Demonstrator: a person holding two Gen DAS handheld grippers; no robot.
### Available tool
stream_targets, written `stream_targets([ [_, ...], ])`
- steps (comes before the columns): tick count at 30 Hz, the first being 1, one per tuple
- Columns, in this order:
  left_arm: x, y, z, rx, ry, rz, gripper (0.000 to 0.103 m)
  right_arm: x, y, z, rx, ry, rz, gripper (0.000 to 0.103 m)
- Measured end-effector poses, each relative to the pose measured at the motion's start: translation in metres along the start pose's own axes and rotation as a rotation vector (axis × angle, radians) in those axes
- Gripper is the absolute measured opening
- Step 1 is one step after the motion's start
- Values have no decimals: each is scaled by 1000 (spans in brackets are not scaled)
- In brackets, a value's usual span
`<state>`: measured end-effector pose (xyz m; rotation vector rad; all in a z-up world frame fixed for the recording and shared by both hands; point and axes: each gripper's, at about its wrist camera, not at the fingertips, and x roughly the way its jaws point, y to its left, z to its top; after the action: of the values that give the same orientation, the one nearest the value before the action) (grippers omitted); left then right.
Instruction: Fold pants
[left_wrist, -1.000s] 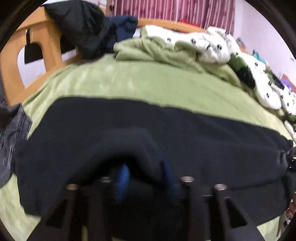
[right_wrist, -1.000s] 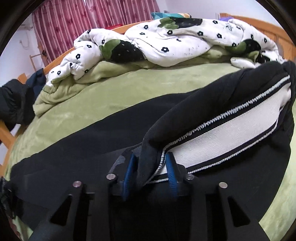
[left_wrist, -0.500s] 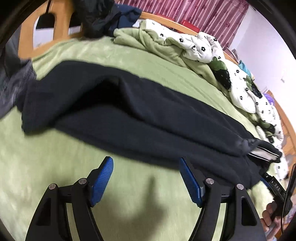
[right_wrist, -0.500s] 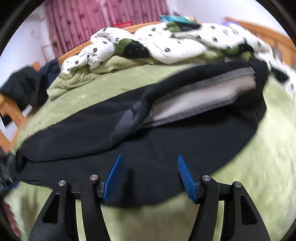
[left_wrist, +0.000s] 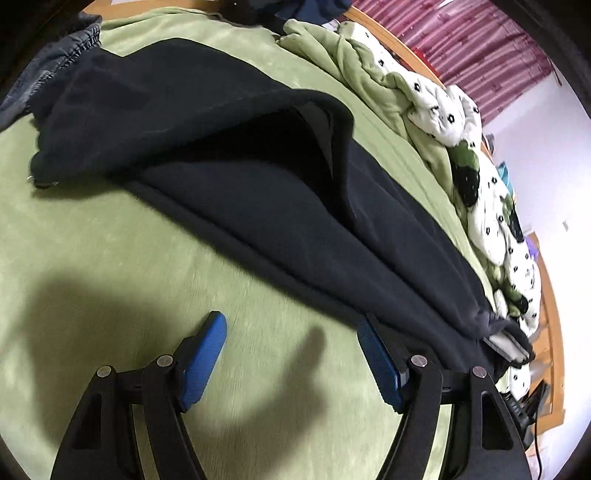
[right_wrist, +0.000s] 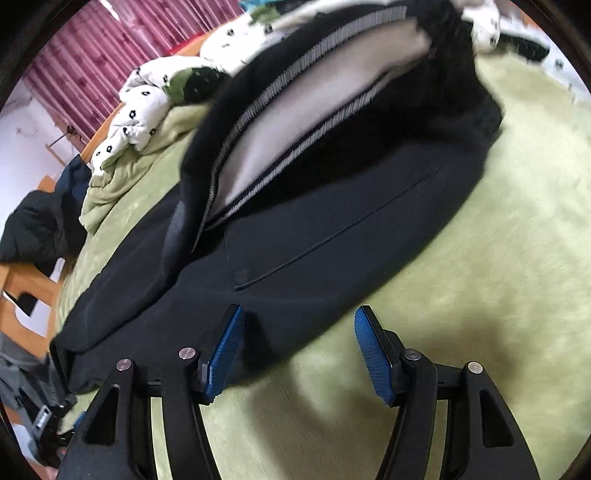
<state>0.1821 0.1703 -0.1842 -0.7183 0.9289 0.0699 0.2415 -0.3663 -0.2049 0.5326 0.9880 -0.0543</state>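
Observation:
Dark navy pants (left_wrist: 280, 206) lie lengthwise on the green bed cover (left_wrist: 110, 258), one leg laid over the other, the top layer bulging open. In the right wrist view the pants (right_wrist: 332, 236) show their waist end, with the white-lined waistband (right_wrist: 314, 103) gaping open. My left gripper (left_wrist: 291, 354) is open and empty, just off the pants' near edge. My right gripper (right_wrist: 299, 350) is open and empty, its left pad over the pants' near edge.
A rumpled white flowered quilt (left_wrist: 480, 177) and green blanket (left_wrist: 332, 48) lie along the far side. Grey clothing (left_wrist: 48, 70) lies at the leg end. Dark clothes (right_wrist: 40, 229) hang on the wooden bed frame (right_wrist: 22, 295). Red curtains (right_wrist: 122, 48) behind.
Both grippers let go of the pants, opened, and pulled back toward the near side. The pants dropped onto the bed, folded lengthwise.

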Motion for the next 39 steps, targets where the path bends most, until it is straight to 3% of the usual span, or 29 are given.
stream_targets([
  [5,19,1,23,-61,-72,-28,71,21,12,18,-21,-74,-53,62],
  [7,24,4,34,-96,-105,-51,70,28,12,27,-24,-95,-59,57],
  [9,30,7,43,-119,-128,-74,67,33,9,35,-24,-108,-68,40],
  [10,33,8,47,-116,-130,-70,56,34,6,38,-18,-111,-57,37],
  [11,35,9,49,-113,-128,-48,38,35,5,40,-16,-110,-48,33],
  [12,34,13,49,-118,-129,-32,33,36,4,43,-17,-109,-41,29],
  [15,34,25,48,-168,-113,-90,19,36,3,47,-10,-113,-34,20],
  [19,25,30,39,-206,-105,-113,14,22,-4,39,46,-153,14,13],
  [24,5,36,16,-220,-68,-112,8,5,-26,33,139,-121,124,8],
  [29,-28,26,-9,-83,-86,-59,6,-29,-27,20,-24,-138,107,7],
  [33,-35,27,-24,-70,-65,-62,6,-51,-50,5,-15,-111,122,7],
  [39,-56,9,-66,51,-72,-69,6,-97,-77,-7,11,-148,147,7],
])
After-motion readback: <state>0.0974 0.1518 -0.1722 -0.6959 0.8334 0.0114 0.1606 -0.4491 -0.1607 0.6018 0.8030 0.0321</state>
